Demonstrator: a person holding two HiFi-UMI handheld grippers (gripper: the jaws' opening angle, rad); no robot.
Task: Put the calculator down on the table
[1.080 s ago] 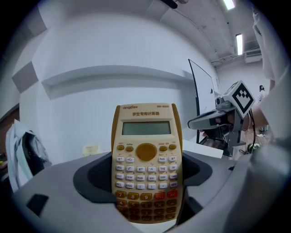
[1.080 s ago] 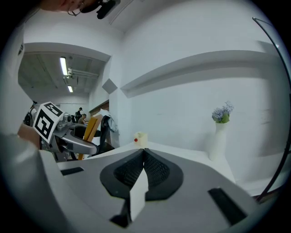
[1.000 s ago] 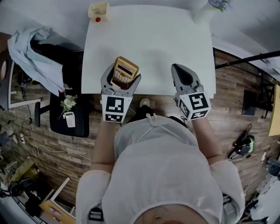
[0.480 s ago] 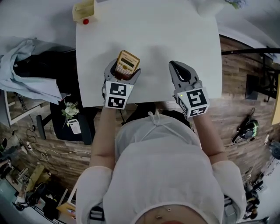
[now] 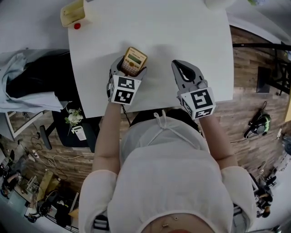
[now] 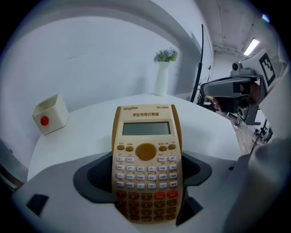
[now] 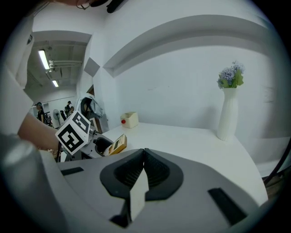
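- Left tool (image 5: pixel 129 69) has the calculator (image 6: pixel 146 168): its jaws are closed in against the two long edges, down by the lower key rows, and the display end sticks out past the tips toward 12 o'clock.
- Seen from the head, the beige calculator sits over the near part of the white surface (image 5: pixel 182 32), just inside its 6 o'clock edge. No view settles whether it touches the top.
- Right tool (image 5: pixel 177 67) is at 3 o'clock of the left one, near it but apart. Its jaws are pressed fully together and grip nothing.
- At the surface's 10 o'clock corner sits a small cream box with a red button (image 5: pixel 72 13).
- Over at the 1 o'clock corner, the right gripper view catches a tall white vase of pale flowers (image 7: pixel 227 113), upright against the wall.
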